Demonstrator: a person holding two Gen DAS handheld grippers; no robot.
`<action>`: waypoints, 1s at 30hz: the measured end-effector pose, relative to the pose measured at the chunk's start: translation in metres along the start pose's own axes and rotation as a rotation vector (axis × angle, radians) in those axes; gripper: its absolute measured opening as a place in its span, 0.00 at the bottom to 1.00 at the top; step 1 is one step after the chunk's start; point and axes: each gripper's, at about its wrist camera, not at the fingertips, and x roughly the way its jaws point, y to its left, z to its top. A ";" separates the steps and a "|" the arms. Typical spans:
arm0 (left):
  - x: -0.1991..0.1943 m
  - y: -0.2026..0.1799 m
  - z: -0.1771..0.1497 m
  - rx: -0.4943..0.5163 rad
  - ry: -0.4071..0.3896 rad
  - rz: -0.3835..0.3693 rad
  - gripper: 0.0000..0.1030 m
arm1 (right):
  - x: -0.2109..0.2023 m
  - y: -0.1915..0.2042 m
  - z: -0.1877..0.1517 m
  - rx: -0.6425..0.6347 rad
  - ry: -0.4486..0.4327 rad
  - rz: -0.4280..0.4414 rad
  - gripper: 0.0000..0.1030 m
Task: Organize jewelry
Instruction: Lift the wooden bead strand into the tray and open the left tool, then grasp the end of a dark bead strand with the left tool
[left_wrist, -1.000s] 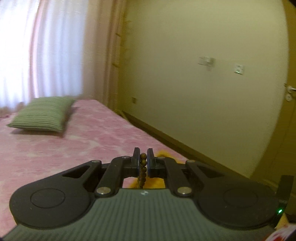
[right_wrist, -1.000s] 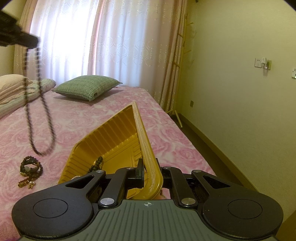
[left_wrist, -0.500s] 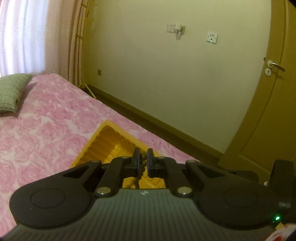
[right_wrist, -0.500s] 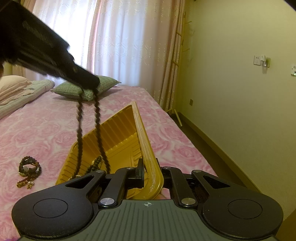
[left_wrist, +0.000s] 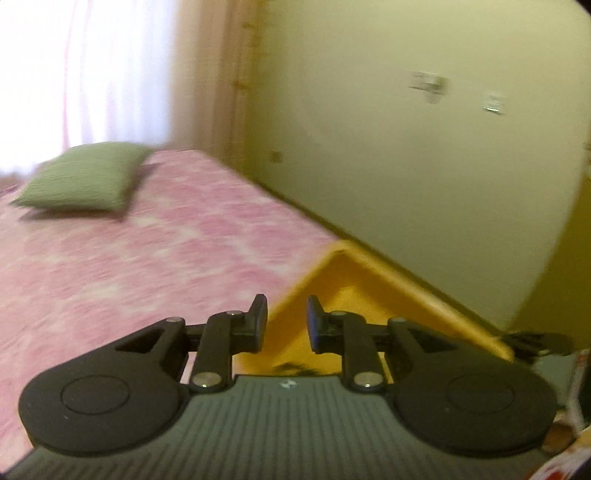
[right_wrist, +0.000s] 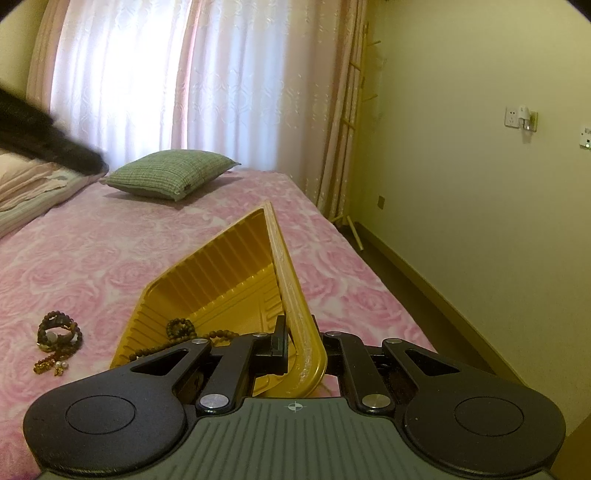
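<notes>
Left gripper (left_wrist: 287, 319) jaws stand apart with nothing between them; they have just been opening. Yellow tray (left_wrist: 373, 295) sits right past the fingertips, its corner pointing away, and a dark blurred patch that may be beads shows low in the tray just above the gripper body. Left wrist view is motion-blurred.

Right gripper (right_wrist: 299, 339) jaws are clamped on the tray's near rim, one pad inside the wall, the other outside, tray (right_wrist: 229, 273) tipped up on that side. Inside the tray: a dark bead strand (right_wrist: 181, 334) lying on the floor near the low left edge, part coiled, part strung out toward the gripper.

On the pink bedspread (right_wrist: 92, 258), left of the tray and apart from it, a small pile of beaded bracelets (right_wrist: 58, 338) with a few amber beads and pearls trailing. Green pillow (right_wrist: 171, 177) farther back, near the curtains (right_wrist: 192, 74). Blurred black shape, likely the left gripper, at upper left in right wrist view.
</notes>
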 end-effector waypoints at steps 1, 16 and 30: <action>-0.004 0.010 -0.005 -0.005 -0.001 0.031 0.20 | -0.001 0.000 0.000 -0.002 -0.001 -0.001 0.07; -0.004 0.082 -0.115 -0.215 0.130 0.219 0.20 | 0.000 0.001 0.000 -0.015 0.003 -0.010 0.07; 0.038 0.071 -0.153 -0.373 0.185 0.159 0.21 | 0.007 0.004 -0.004 -0.026 0.008 -0.023 0.07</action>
